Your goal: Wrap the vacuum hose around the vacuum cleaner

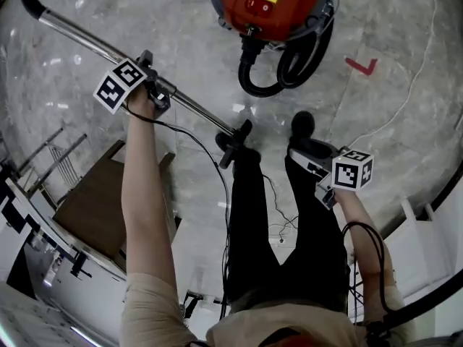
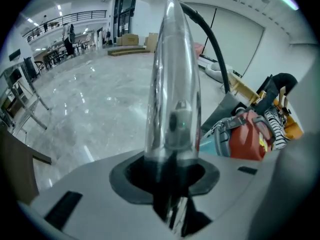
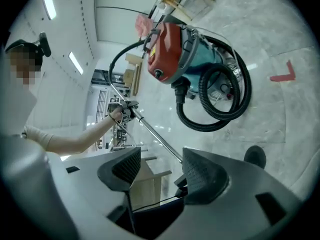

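Holding the metal tube partway along, the left tongs are clenched around it, and it slants above the floor towards the person's knees. The right tongs stand released and empty beside the person's right leg. The vacuum cleaner sits on the floor ahead, with the black hose in loose loops against its near side, seemingly not yet wound round the body. The tube is smooth and long, so it may twist or slide in that single grip; swung carelessly, it could catch the legs or tip the cleaner
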Available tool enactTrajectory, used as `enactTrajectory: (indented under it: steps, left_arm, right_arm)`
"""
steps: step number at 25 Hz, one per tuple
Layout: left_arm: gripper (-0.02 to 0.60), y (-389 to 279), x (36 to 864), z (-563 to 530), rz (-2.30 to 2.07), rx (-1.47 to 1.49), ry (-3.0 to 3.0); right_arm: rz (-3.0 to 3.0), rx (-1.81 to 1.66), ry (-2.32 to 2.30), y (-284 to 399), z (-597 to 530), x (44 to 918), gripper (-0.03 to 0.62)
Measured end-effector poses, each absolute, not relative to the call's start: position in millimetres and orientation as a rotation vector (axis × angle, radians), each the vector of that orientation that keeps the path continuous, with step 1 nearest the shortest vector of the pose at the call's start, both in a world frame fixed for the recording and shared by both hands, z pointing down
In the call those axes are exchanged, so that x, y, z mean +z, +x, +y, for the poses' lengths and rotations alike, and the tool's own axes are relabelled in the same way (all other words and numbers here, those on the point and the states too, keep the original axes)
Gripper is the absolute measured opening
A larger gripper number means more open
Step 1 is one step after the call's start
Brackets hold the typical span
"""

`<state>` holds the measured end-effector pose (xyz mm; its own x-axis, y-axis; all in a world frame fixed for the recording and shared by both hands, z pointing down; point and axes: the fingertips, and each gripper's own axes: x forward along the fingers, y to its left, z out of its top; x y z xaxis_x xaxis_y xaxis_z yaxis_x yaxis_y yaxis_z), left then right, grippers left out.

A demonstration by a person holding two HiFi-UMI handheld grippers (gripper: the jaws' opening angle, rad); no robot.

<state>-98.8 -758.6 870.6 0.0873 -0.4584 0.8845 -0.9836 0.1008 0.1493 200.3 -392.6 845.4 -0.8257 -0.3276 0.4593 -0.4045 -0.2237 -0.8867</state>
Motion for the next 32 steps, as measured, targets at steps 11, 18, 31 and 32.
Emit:
enactTrajectory:
  steps: [11,18,31,32]
  left_arm:
    - [0.12,-99,1008,-731,-1.17,0.829,1.708]
    - [0.121,-132,1093,-762,-1.162,0.843,1.592]
    - [0.123,-93,1271,-768,-1.03,1.03,1.521]
    - [0.123,-92,1277,-768,-1.024,1.042,1.53]
  right_arm:
    - [-1.833,2.437,1.351,136,-370,877,0.259]
    - [-1.728,2.496,1.197,78,-345,927,0.259]
    - [-2.037,2.166,1.282,186,-449,1009,0.258]
    - [-2.05,2.143,1.269,186,-450,1017,0.258]
